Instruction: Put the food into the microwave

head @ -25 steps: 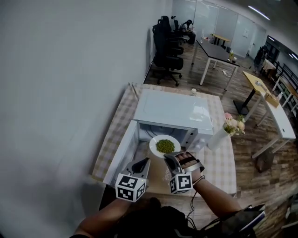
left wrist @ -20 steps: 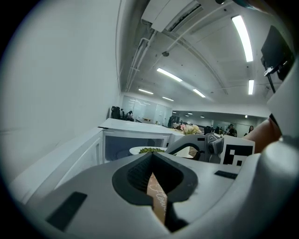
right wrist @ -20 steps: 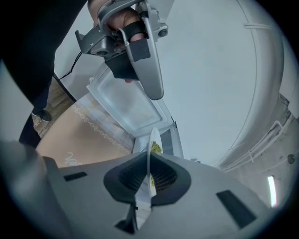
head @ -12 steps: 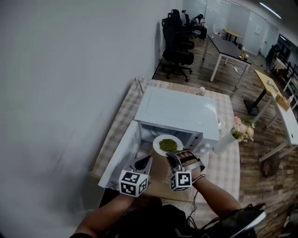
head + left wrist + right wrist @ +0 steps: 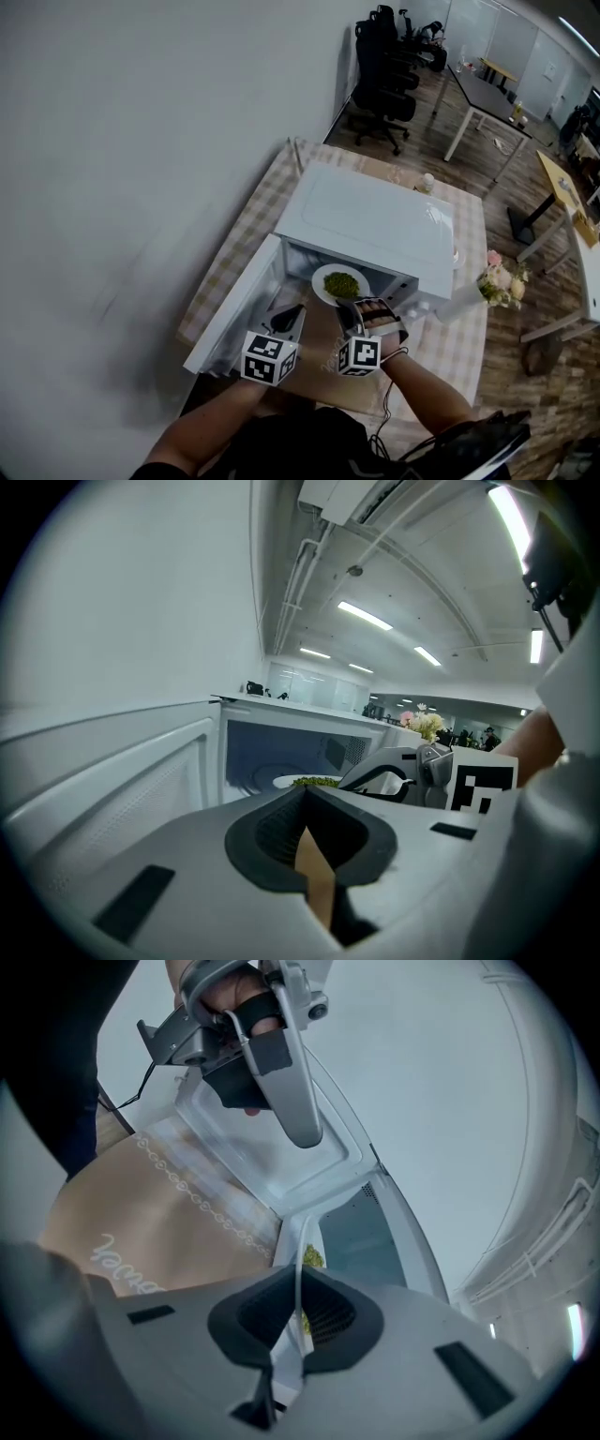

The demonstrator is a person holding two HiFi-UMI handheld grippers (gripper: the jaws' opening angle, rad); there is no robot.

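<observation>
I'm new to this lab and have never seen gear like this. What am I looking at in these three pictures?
No robot here: a person holds two two-jaw grippers. One picture comes from a head camera looking down, the other two from cameras on the grippers. On the checked table stands a white microwave, door open. The right gripper pinches the rim of a plate of green food at the opening. The left gripper is shut and empty.

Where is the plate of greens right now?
Head view, centre: the plate is at the mouth of the open microwave, its near rim pinched in the right tongs.
</observation>
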